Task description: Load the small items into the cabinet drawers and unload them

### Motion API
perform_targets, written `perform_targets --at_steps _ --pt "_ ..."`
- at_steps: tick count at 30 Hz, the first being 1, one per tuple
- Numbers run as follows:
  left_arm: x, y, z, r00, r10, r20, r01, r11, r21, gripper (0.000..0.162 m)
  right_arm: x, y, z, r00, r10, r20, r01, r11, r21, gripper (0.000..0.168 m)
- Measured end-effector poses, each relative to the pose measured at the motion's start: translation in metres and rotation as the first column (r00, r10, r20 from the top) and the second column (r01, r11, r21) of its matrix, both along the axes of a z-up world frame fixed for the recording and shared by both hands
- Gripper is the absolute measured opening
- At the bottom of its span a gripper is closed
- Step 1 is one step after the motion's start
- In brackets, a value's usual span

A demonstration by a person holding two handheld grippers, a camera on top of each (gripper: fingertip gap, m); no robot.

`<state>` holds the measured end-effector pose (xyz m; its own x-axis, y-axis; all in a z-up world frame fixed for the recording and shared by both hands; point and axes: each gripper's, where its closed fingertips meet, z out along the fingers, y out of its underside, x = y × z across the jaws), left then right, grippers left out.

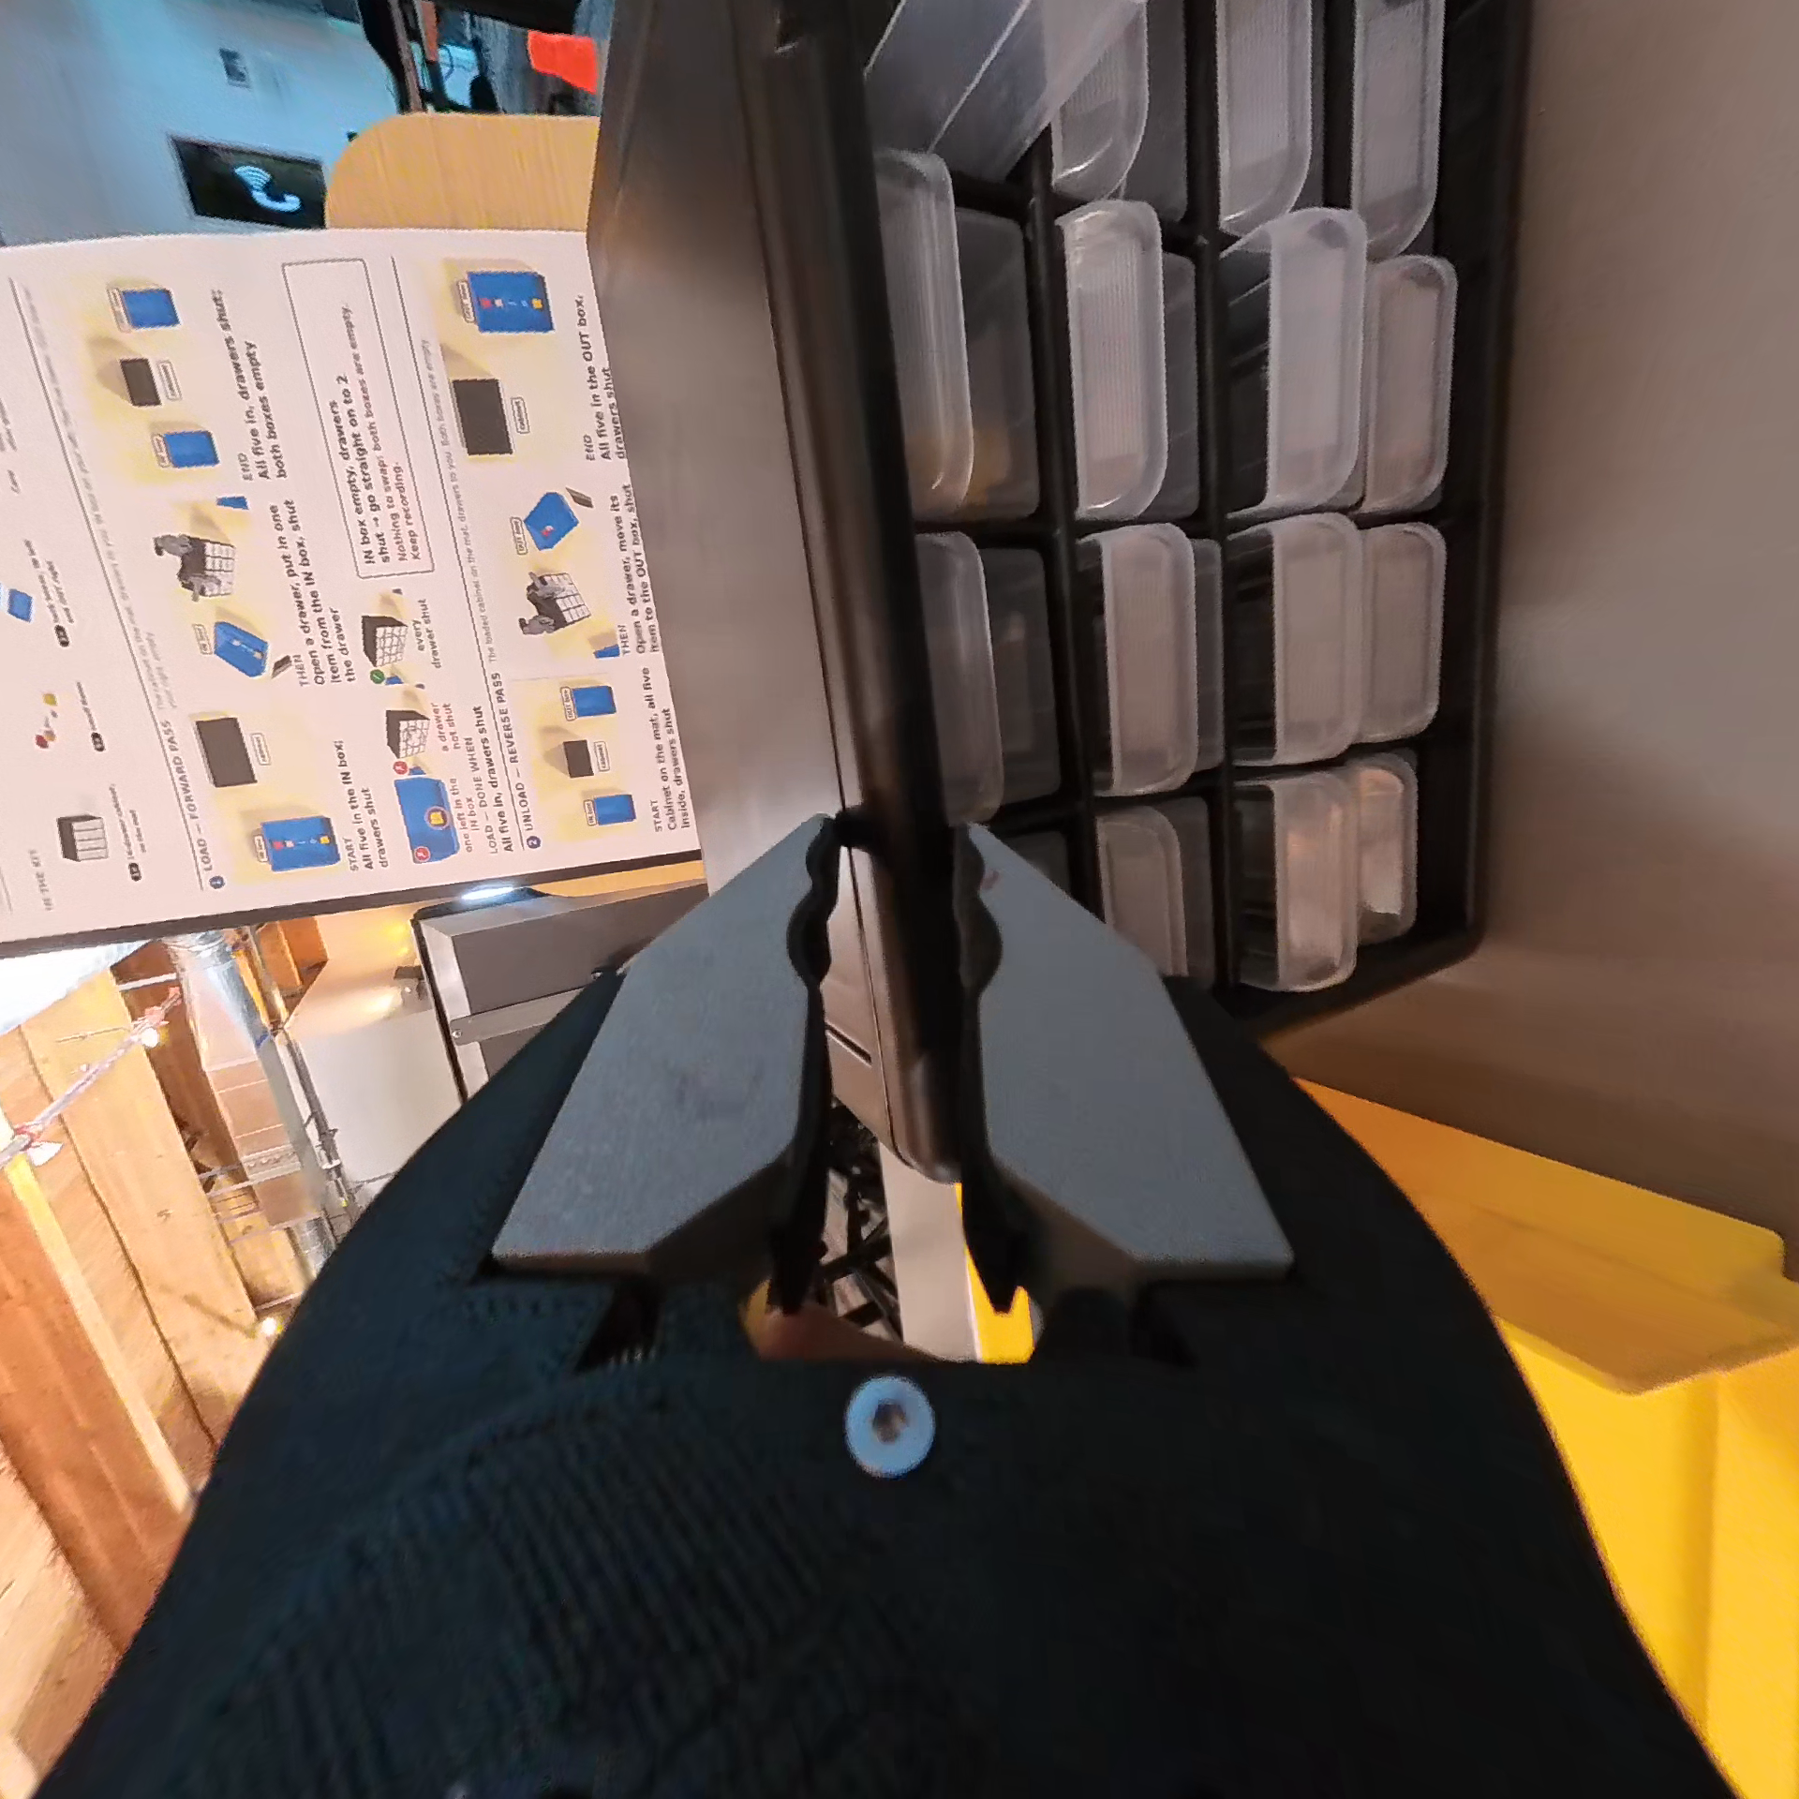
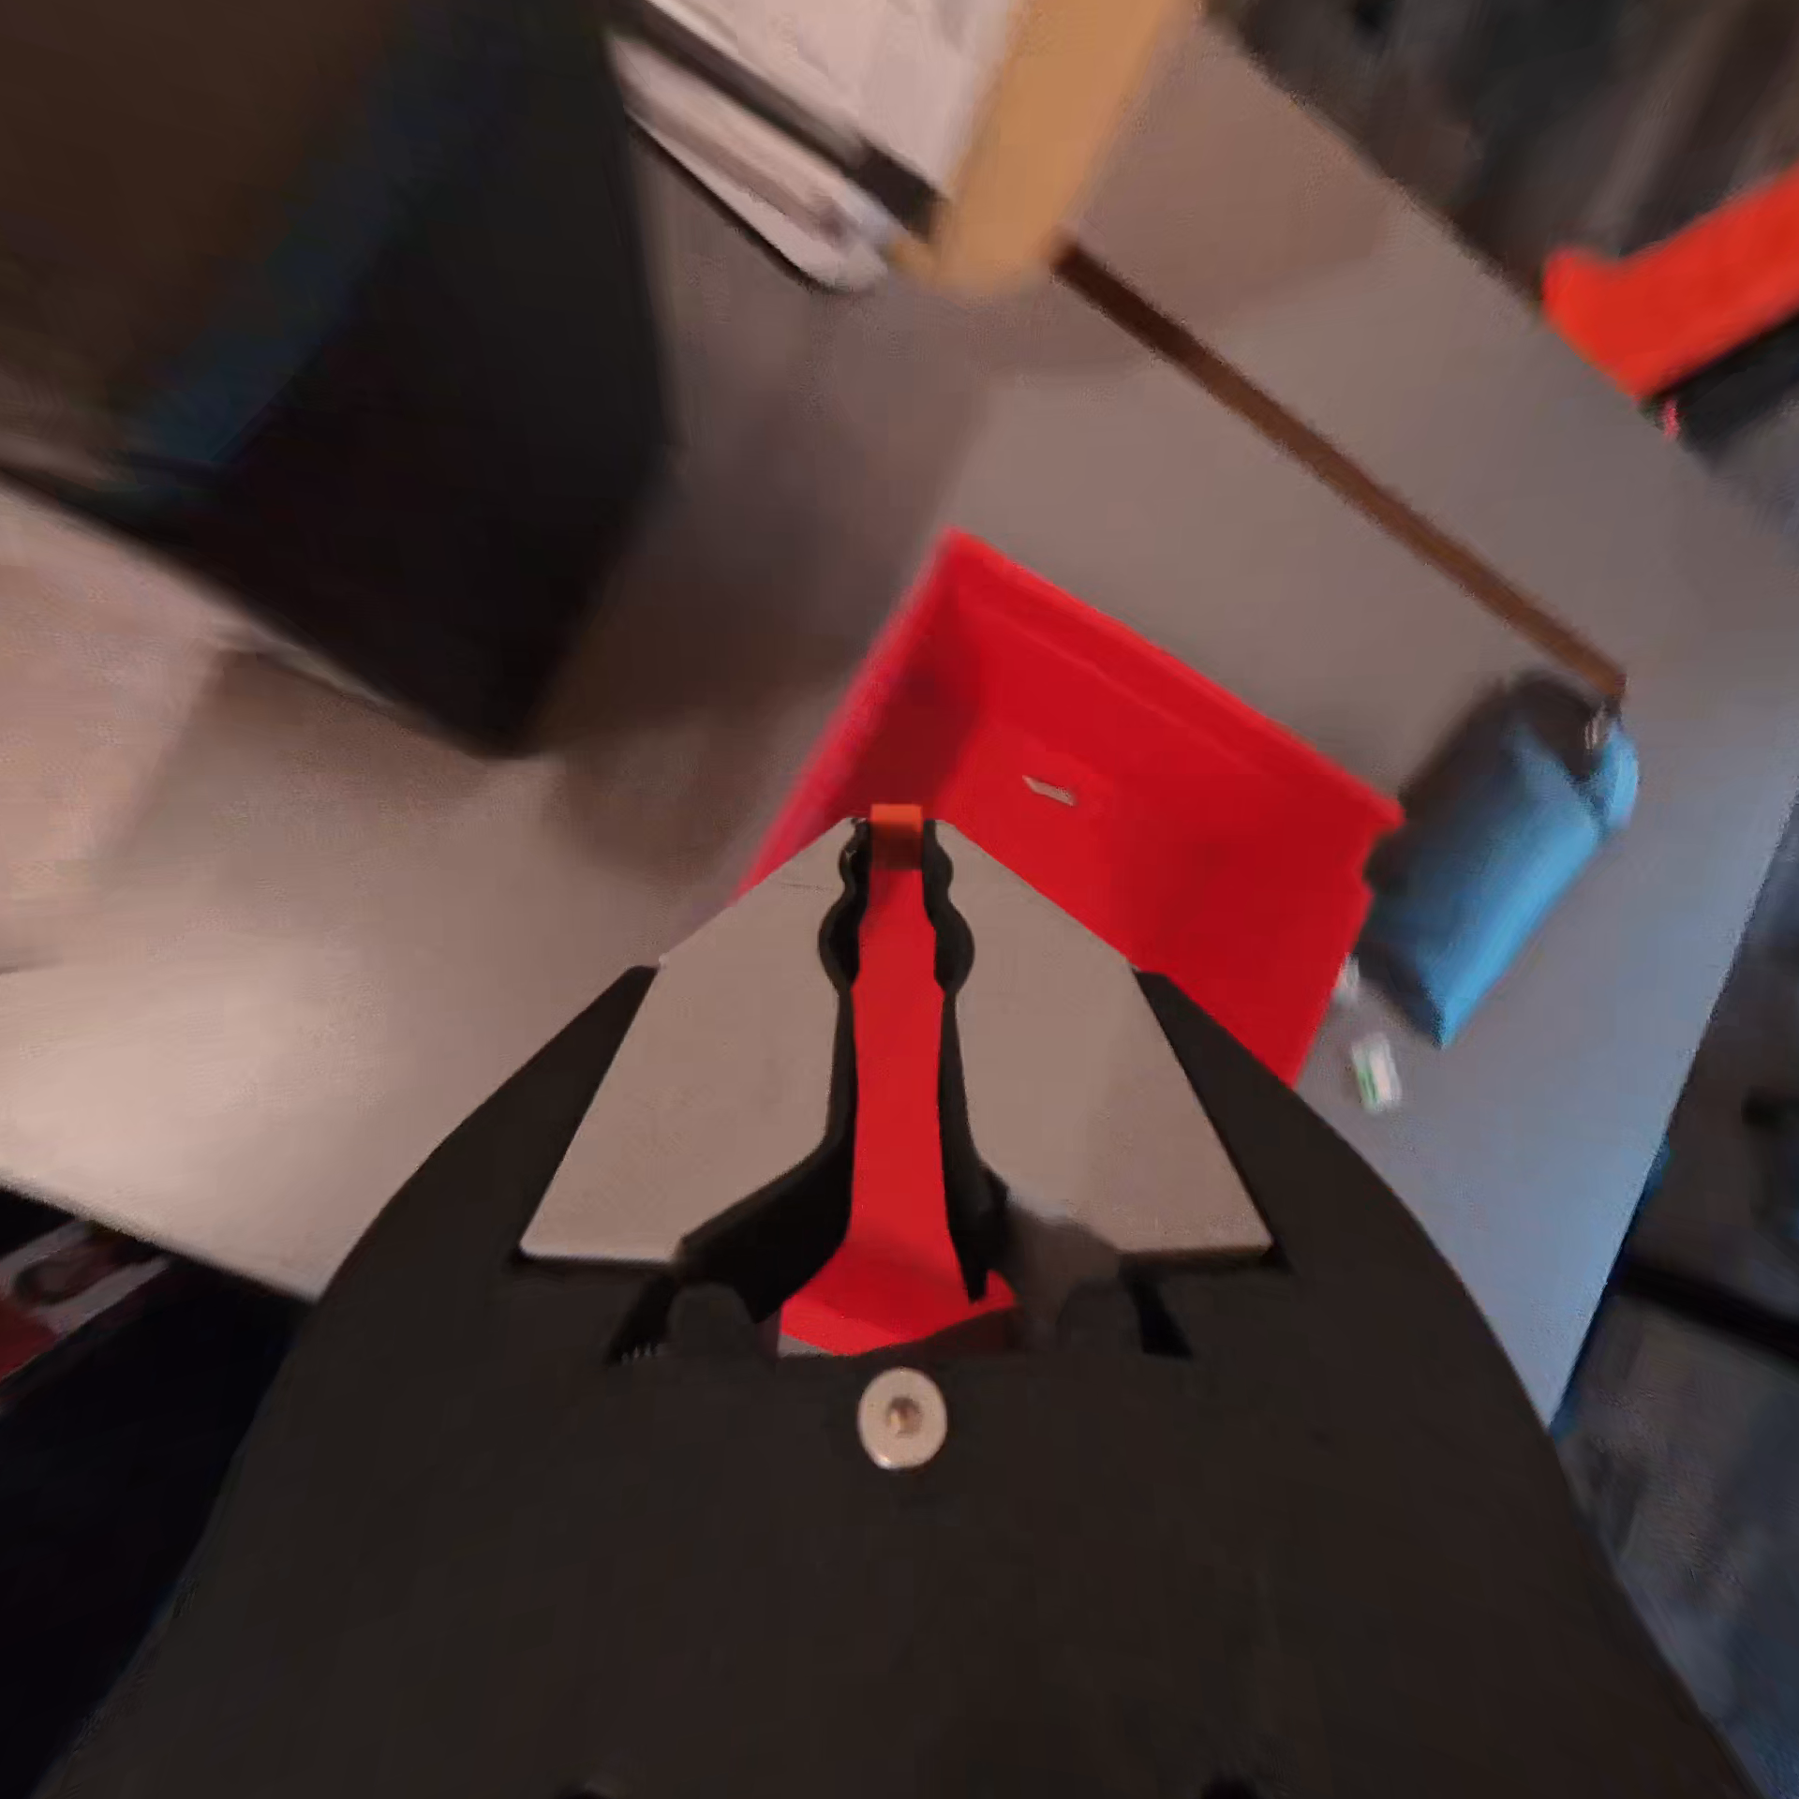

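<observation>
Black cabinet (image 1: 740, 506) edge sits clamped in my left gripper (image 1: 891, 847), clear drawers (image 1: 1295, 642) beside; my right gripper (image 2: 894, 827) pinches a small orange item (image 2: 894, 827) over the red bin (image 2: 1119, 779)

A grey desk (image 2: 1217, 467) with a pale wood edge (image 2: 1032, 146) fills the right wrist view, blurred, and dark floor (image 2: 1694, 1519) shows beyond its corner. In the left wrist view, wooden boards (image 1: 88, 1217) and a ribbed metal duct (image 1: 234, 1003) stand behind a large printed sheet (image 1: 321, 574). A whitish wall (image 1: 127, 107) with a dark screen (image 1: 248, 180) lies farther back.
</observation>
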<state>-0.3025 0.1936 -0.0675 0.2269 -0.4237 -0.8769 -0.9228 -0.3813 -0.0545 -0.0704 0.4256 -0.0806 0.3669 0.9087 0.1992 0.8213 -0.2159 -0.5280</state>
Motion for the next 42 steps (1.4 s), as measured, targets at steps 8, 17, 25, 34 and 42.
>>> perform_targets --at_steps 8,17,25,34,42 --pt "0.000 0.000 0.000 1.000 0.003 0.001 -0.003 1.000 0.005 0.022 0.021 0.081 -0.158 0.961 -0.191 0.201 0.226 0.959 -0.170 0.008" --pt "0.000 0.000 0.000 1.000 0.013 -0.014 -0.013 1.000 0.001 0.021 0.010 0.097 -0.188 0.956 -0.222 0.194 0.261 0.943 -0.207 0.007" --pt "0.000 0.000 0.000 1.000 0.021 -0.005 -0.021 1.000 0.014 0.021 0.013 0.077 -0.131 0.978 -0.198 0.060 0.205 0.963 -0.172 0.032" --pt "0.000 0.000 0.000 0.999 0.037 0.002 -0.037 0.999 -0.010 0.021 -0.022 -0.165 0.005 0.840 0.431 -0.330 -0.504 0.846 -0.177 0.000" --pt "0.001 0.000 0.000 0.997 0.058 0.043 -0.057 0.998 -0.008 0.021 -0.081 -0.207 -0.037 0.825 0.532 -0.188 -0.539 0.842 0.019 0.000"
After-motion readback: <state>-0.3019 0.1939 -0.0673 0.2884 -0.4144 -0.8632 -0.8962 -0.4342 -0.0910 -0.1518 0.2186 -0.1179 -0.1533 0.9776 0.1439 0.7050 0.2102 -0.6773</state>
